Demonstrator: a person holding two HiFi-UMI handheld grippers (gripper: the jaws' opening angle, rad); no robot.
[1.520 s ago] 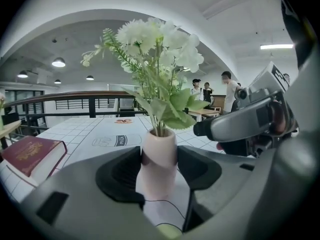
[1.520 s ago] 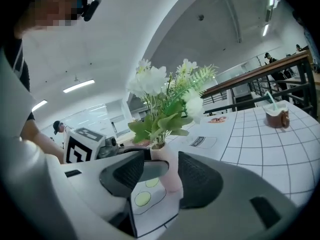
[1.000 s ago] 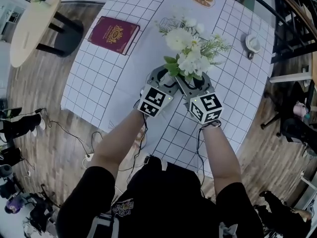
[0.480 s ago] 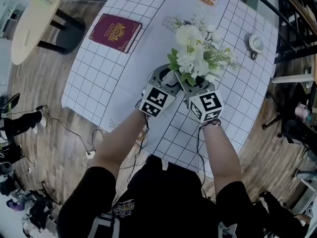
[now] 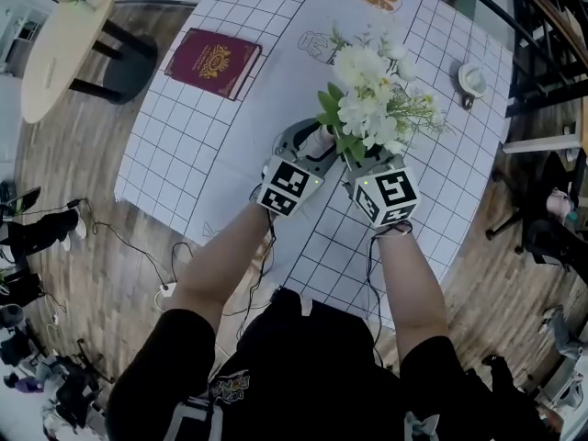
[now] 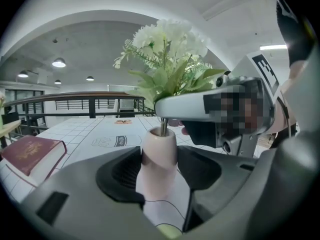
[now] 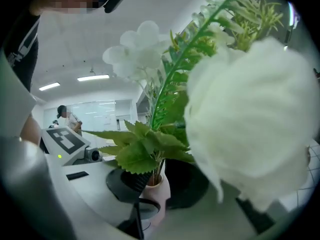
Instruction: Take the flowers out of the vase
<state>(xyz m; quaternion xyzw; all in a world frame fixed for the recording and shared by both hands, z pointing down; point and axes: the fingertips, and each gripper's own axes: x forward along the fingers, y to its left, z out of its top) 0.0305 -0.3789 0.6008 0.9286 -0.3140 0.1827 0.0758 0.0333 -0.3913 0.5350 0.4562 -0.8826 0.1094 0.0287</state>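
A pale pink vase [image 6: 159, 156] stands upright between the jaws of my left gripper [image 6: 159, 170], whose pads press on its sides. White flowers with green leaves [image 5: 369, 99] rise from its mouth. My right gripper [image 7: 157, 176] reaches in from the right, level with the stems just above the vase [image 7: 152, 190]. Its jaws have just been closing and now pinch the stems. In the head view both grippers meet under the bouquet, the left gripper [image 5: 306, 145] and the right gripper [image 5: 355, 157], and the vase is mostly hidden. A large white bloom [image 7: 250, 134] fills the right gripper view.
The table [image 5: 184, 145] carries a white grid-patterned cloth. A red book [image 5: 212, 62] lies at its far left and a cup on a saucer [image 5: 469, 79] at the far right. A round wooden table [image 5: 55, 49] stands beyond, and dark railings run along the right.
The bouquet has shifted to the right and slightly away in the head view. The right gripper's cube has turned a little. The left gripper has stayed where it was.
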